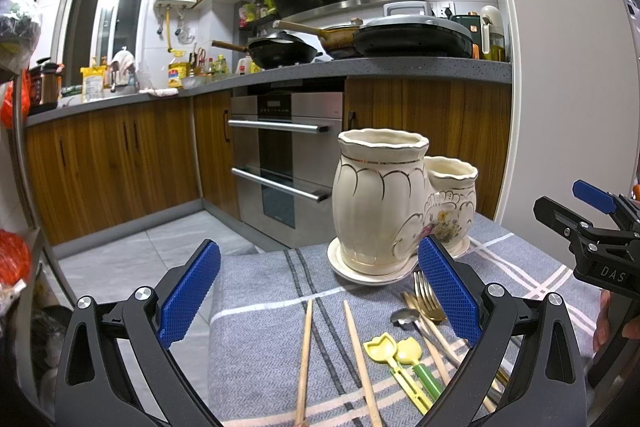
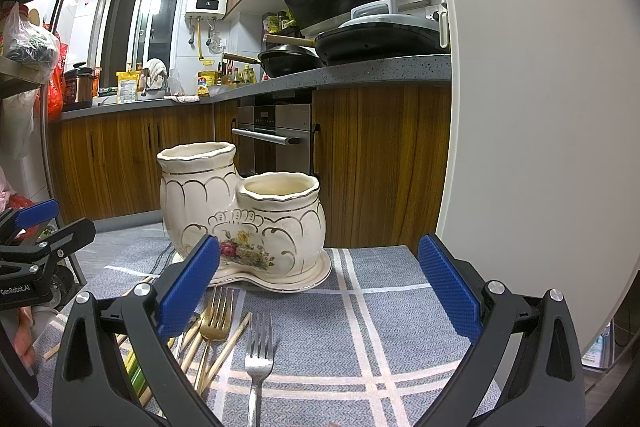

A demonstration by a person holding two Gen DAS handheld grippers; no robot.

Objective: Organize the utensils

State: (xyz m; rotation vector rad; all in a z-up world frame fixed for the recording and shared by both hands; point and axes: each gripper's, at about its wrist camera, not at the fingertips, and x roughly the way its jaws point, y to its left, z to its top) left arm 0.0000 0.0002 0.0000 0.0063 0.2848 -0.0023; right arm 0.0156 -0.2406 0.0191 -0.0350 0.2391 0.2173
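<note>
Both grippers hang wide open over the table, and neither has hold of anything. The left gripper (image 1: 318,291) looks down on two loose chopsticks (image 1: 305,355) lying well apart from each other on the grey checked cloth (image 1: 256,347). The right gripper (image 2: 318,285) sits above a silver fork (image 2: 258,359), which lies by itself with its tines toward the holder. Just to that fork's left are a gold fork (image 2: 216,323) and more chopsticks in a loose heap; from the left camera a small spoon (image 1: 404,317) and two yellow-and-green plastic scoops (image 1: 396,355) show in the same heap.

The cream holder (image 2: 244,215) stands upright on its saucer at the far side of the cloth, with a tall pot on the left and a shorter one joined to its right. Both pots look empty, so I'd say the sorting has barely begun.

The silver fork seems the easy first pick for the right side, since nothing touches it. It lies flat, so the fingers would want to come down on either side of the handle, press to the cloth, and close across the narrow width. Taking it nearer the handle's middle should stop it swinging. The holder is glazed and top-heavy in look; a utensil knocked against its rim could tip it, so lowering straight in from above seems wiser.
</note>
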